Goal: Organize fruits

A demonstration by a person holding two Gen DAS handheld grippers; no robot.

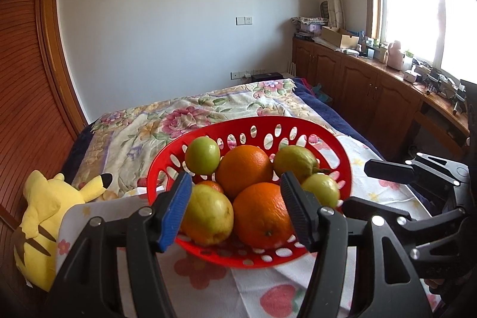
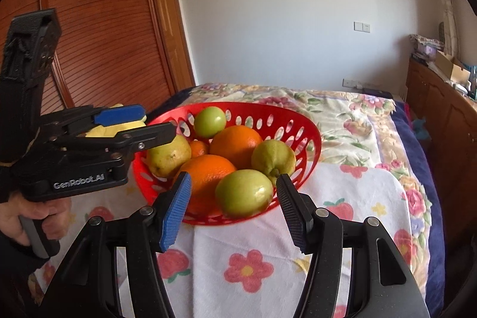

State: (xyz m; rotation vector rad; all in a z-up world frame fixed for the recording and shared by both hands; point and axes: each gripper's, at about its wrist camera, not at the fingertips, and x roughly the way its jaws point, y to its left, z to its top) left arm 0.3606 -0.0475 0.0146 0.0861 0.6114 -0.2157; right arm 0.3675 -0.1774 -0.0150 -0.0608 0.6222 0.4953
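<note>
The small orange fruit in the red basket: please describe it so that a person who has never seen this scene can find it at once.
Look at the red plastic basket with oval holes on the flowered cloth over the bed. Among its fruits, two big round oranges sit in the middle beside a large yellow-green pear-like fruit. The small orange fruit is wedged between them, mostly hidden and much smaller than any other fruit.

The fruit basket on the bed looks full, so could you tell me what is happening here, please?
A person holds two handheld grippers in front of a red basket on a flowered cloth. It already holds oranges, green fruits and yellowish ones. The left gripper and right gripper are both open and empty, touching no fruit.
</note>
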